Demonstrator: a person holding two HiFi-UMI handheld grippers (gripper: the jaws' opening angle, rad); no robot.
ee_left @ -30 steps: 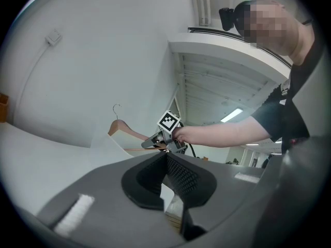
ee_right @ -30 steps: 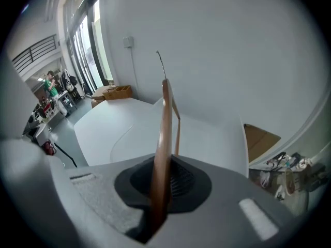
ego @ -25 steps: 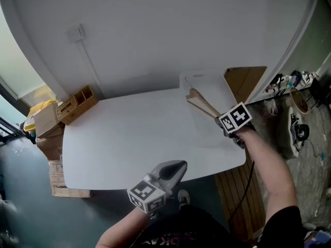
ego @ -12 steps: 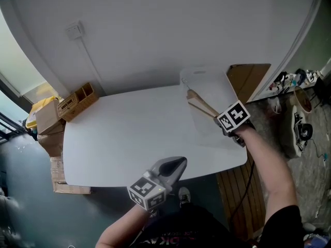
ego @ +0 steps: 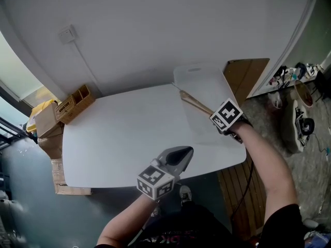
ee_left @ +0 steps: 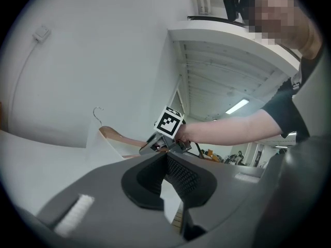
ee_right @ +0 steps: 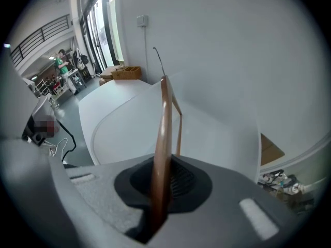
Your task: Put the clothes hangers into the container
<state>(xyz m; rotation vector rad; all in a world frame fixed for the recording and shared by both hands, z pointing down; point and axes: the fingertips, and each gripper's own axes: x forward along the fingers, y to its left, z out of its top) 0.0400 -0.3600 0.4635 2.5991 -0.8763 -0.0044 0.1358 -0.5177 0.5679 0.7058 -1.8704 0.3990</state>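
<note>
A wooden clothes hanger [ego: 191,101] with a metal hook is clamped in my right gripper [ego: 213,111], which is shut on its lower bar. It hangs edge-on over the translucent white container [ego: 199,76] at the table's far right. In the right gripper view the hanger [ee_right: 165,112] runs straight up from the jaws [ee_right: 161,192], with the container wall [ee_right: 222,128] behind it. My left gripper [ego: 182,154] hovers at the table's front edge, shut and empty. Its own view [ee_left: 166,156] looks toward the hanger [ee_left: 116,136] and the container [ee_left: 103,148].
The white table [ego: 124,138] carries only the container. A wooden organiser box [ego: 76,103] and cardboard boxes [ego: 45,122] stand off the left end. A brown panel [ego: 249,72] leans at the back right, with slatted wood [ego: 235,190] and floor clutter [ego: 297,123] beside it.
The right gripper has shifted a little left and turned the hanger more edge-on over the container. The left gripper has drifted slightly right and toward the table.
</note>
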